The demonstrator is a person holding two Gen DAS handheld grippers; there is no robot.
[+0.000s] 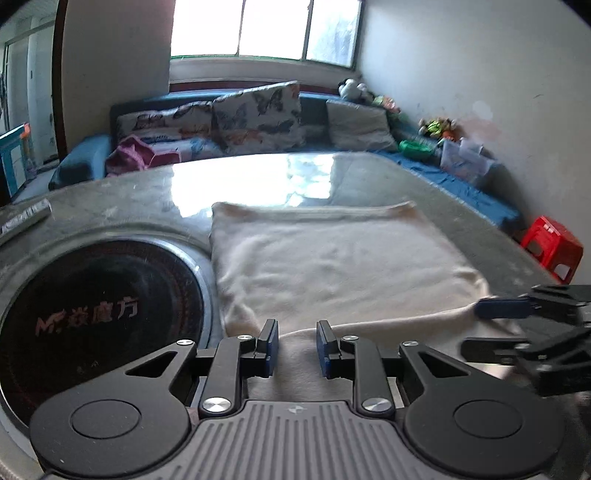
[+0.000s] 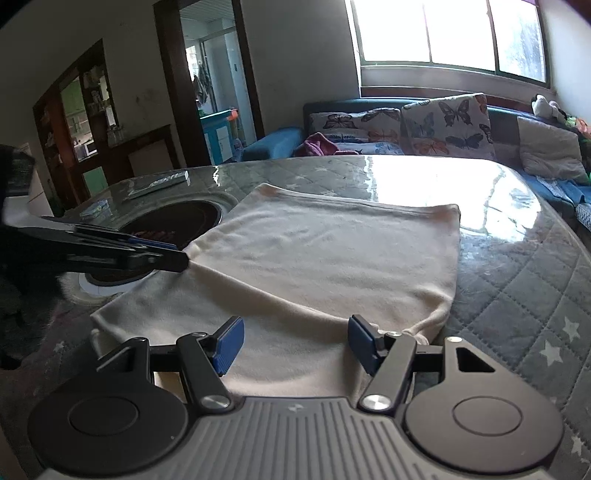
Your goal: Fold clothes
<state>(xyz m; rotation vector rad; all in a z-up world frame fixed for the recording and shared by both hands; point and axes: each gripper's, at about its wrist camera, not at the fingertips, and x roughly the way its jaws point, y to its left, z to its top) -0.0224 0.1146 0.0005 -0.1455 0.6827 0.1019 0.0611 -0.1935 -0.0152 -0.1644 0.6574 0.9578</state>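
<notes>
On table (image 2: 517,266), cream cloth (image 2: 314,258) near edge hidden (under grippers)

Both wrist cameras sit low over the desk (image 1: 147,192), looking past their tools toward the window (image 2: 443,33); both share the cream cloth (image 1: 332,258), sofa (image 2: 517,122).

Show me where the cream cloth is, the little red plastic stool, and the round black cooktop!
Cream cloth (image 2: 325,258): right wrist view, middle of its flat top.
Red plastic stool (image 1: 552,242): left wrist view, its seat.
Round black cooktop (image 1: 99,317): left wrist view, centre of its dark glass.
</notes>
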